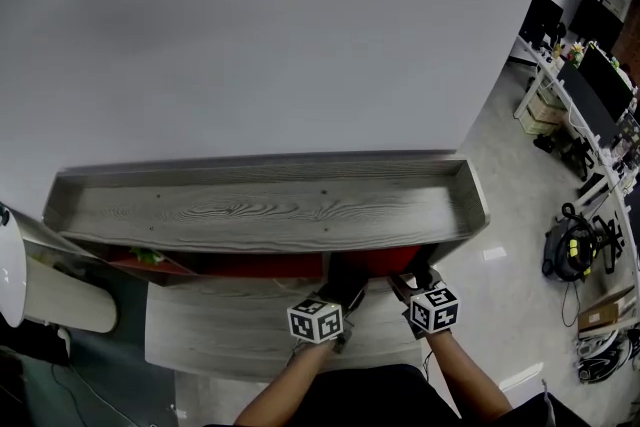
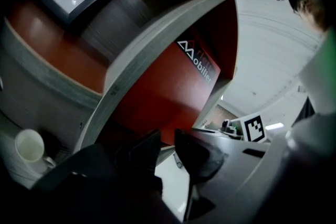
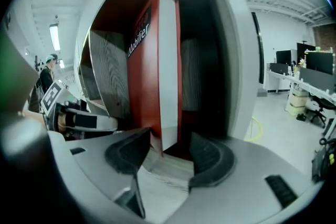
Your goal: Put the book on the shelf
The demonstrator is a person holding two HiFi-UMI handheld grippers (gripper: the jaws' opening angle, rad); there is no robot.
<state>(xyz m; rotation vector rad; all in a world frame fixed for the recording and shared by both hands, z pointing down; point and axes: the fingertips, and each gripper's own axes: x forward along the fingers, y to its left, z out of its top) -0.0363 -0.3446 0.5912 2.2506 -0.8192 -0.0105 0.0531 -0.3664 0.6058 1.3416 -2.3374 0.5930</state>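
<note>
- Right gripper [image 3: 170, 152]: jaws spread, pads clear of the book [image 3: 144, 71]. The book's lower front corner sits just ahead, in line with the gap.
- Book: red, upright on a lower board of the shelf [image 1: 270, 210], page edge facing outward.
- Left gripper [image 2: 167, 148]: jaws a narrow gap apart, nothing seen between them. It is close beside the book's cover.
- Step, as judged: book stands in place, final seating.
- Next move calls for a gentle nudge inward, or a withdrawal that does not tip the book.
- Pose: left forearm [image 1: 282, 393] and right forearm [image 1: 468, 377] reach forward under the top board, both grippers angled slightly down.
</note>
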